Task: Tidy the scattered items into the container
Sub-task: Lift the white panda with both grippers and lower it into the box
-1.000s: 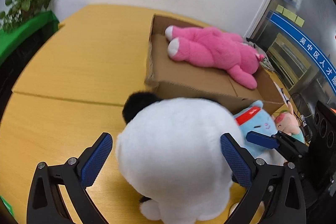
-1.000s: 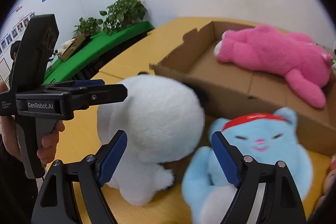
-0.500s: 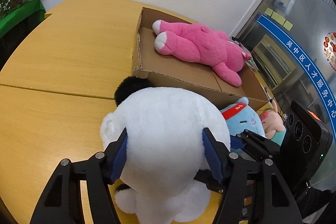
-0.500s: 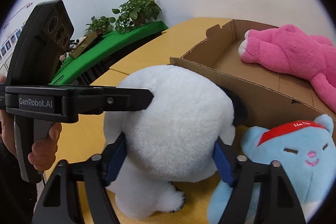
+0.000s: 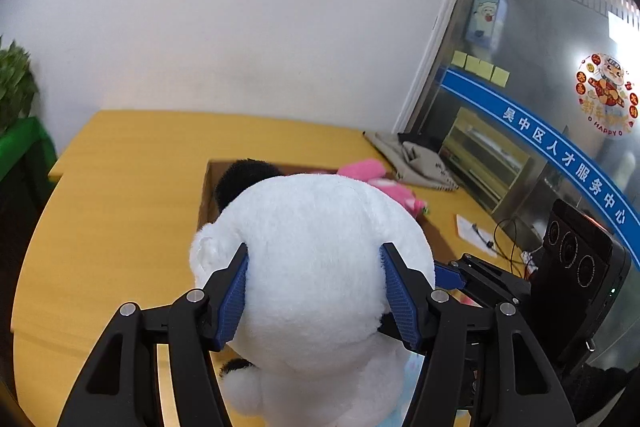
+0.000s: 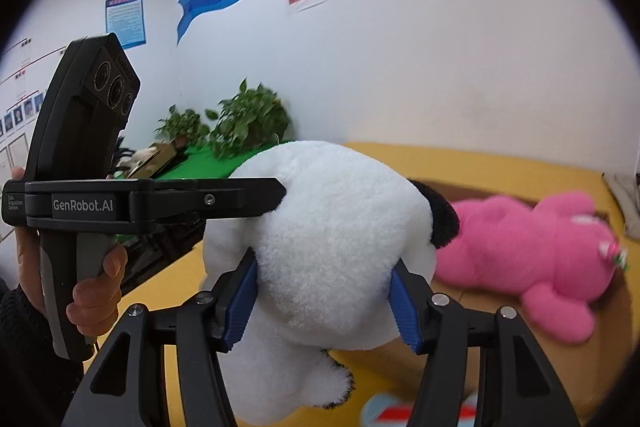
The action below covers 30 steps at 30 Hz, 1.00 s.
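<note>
A white plush toy (image 5: 320,267) with a black ear hangs lifted above the yellow table (image 5: 120,207), pinched from two sides. My left gripper (image 5: 314,259) presses its blue pads into the toy's flanks. My right gripper (image 6: 324,267) also has its pads sunk in the fur (image 6: 340,219), and its jaws are still closing. One of the left gripper's fingers (image 6: 240,199) lies against the toy's upper left. Beyond the toy stands the cardboard box (image 5: 206,195), holding a pink plush (image 6: 520,247). A blue plush (image 6: 400,415) with a red band lies blurred below.
A person's hand (image 6: 96,291) grips the left tool's handle. Potted plants (image 6: 248,119) stand on a green-covered ledge (image 6: 200,159) left of the table. A grey cloth (image 5: 416,159), a paper and cables (image 5: 476,231) lie at the table's far right by a glass door.
Both grippers closed from open onto the white plush, then raised it off the table. The box and the pink plush now sit lower in both views, and the blue plush has dropped to the bottom edge.
</note>
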### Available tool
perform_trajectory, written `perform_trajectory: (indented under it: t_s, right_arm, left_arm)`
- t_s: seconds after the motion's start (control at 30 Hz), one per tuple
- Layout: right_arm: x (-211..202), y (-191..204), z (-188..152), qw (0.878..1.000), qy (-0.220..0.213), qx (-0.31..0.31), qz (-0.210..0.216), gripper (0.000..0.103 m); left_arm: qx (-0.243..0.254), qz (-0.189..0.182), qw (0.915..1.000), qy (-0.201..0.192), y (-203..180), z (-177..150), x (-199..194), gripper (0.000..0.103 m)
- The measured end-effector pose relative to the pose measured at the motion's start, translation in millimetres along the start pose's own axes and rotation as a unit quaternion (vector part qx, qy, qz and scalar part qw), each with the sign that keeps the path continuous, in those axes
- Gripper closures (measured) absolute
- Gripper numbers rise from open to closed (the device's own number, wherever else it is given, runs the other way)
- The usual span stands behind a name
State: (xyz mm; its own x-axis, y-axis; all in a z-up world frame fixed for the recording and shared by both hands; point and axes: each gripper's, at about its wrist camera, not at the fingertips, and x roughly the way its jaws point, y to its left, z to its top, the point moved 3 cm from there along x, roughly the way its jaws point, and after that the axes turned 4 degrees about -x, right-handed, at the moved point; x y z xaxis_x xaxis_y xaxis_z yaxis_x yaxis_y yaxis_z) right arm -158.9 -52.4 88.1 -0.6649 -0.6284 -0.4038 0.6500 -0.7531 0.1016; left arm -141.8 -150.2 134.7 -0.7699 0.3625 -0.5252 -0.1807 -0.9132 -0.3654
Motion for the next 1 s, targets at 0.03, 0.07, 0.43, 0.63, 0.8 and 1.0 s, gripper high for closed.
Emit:
perform_trajectory:
  t_s: [0.03,0.07,0.43,0.63,0.8,1.0]
  right_arm:
    - [4.2,-8.9,8.4,1.000,-0.005,0.000,-0.007,0.044]
    - [10.3,-18.6,16.1,1.000,-0.009,0.001,-0.014,0.044]
    - [127.5,-95.9,-27.1,0.988,0.115,0.103,-0.023,0.044]
    - [151.8,-90.9,-51.2,0.973,0.196,0.119,0.015,0.045]
    - [155.4,-78.6,-60.2,0.970,0.221,0.101,0.005,0.043]
    - [138.1,-84.2,-65.4,0.967,0.230,0.110,-0.013,0.018]
  left_arm:
    - [0.003,-0.002,1.0000,-0.001,2.0,11.1,9.7,0.037]
    - [0.007,-0.002,1.0000,0.000,4.7,21.7,21.6,0.037]
    - [-0.044,0.015,0.9905,0.129,77.7,-6.5,163.2,0.035]
    - [-0.070,0.028,0.9880,0.135,91.3,-39.0,153.9,0.034]
    - [-0.077,0.061,0.9859,0.136,77.1,-45.6,148.5,0.034]
    - [-0.075,0.089,0.9822,0.148,68.1,-55.0,138.1,0.028]
